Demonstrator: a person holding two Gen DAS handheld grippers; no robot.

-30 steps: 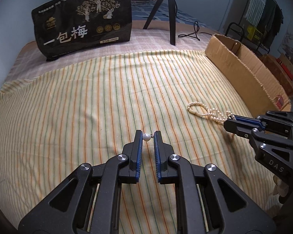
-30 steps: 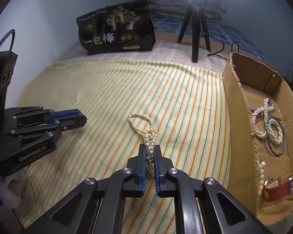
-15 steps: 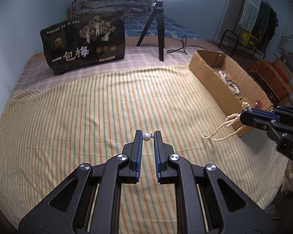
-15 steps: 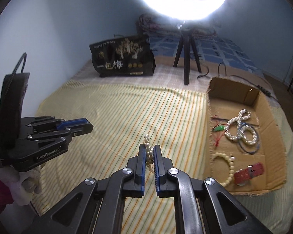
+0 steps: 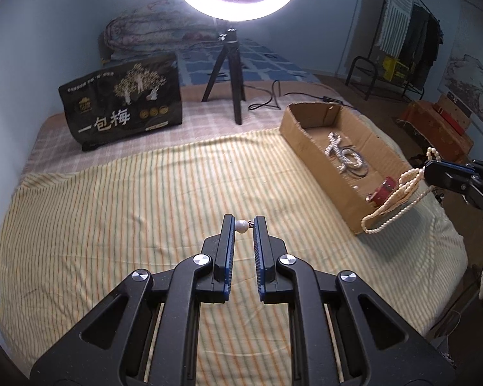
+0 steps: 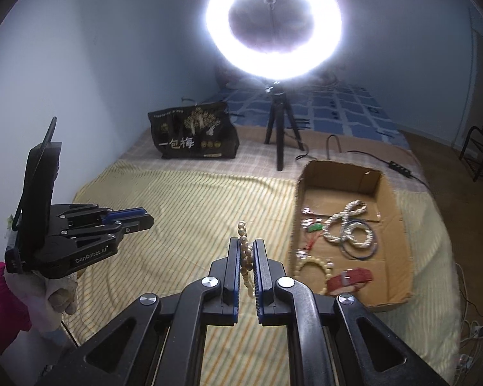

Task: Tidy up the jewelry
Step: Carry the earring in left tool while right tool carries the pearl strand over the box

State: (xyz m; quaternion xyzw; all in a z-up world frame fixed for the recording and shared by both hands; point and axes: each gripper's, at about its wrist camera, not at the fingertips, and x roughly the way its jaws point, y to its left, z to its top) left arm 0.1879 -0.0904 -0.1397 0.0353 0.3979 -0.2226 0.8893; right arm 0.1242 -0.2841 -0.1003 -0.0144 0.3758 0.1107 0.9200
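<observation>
Right gripper (image 6: 247,257): clenched on a cream pearl necklace (image 6: 245,254), the beads pinched between the blue pads. Since the earlier frames it is riding higher; a second ago the strand was lying on the striped bedspread (image 6: 190,206), and now it is hanging clear of the cloth. In the left wrist view the right gripper (image 5: 430,169) is showing at the right edge, with the necklace (image 5: 393,202) dangling below it in several long loops that are hanging in front of the near end of the cardboard box (image 5: 309,141).

Left gripper (image 5: 241,226): grasping a single pearl earring (image 5: 241,226), a round white bead with a small metal fitting on its right side, held crosswise between the fingertips. It is matching its earlier pose but is sitting higher above the bedspread.

Cardboard box (image 6: 399,225): lying open at the right of the bed, now further from both cameras. It is holding a twisted pearl strand (image 6: 346,218), a dark hoop (image 6: 359,241), a beaded bracelet (image 6: 315,262), a red strap (image 6: 351,278) and a small green-and-red piece (image 6: 314,226).

Beyond: a black printed bag (image 6: 193,138) is standing at the far left, and a lit ring light (image 6: 275,25) on a tripod (image 6: 280,138) is standing far centre.
</observation>
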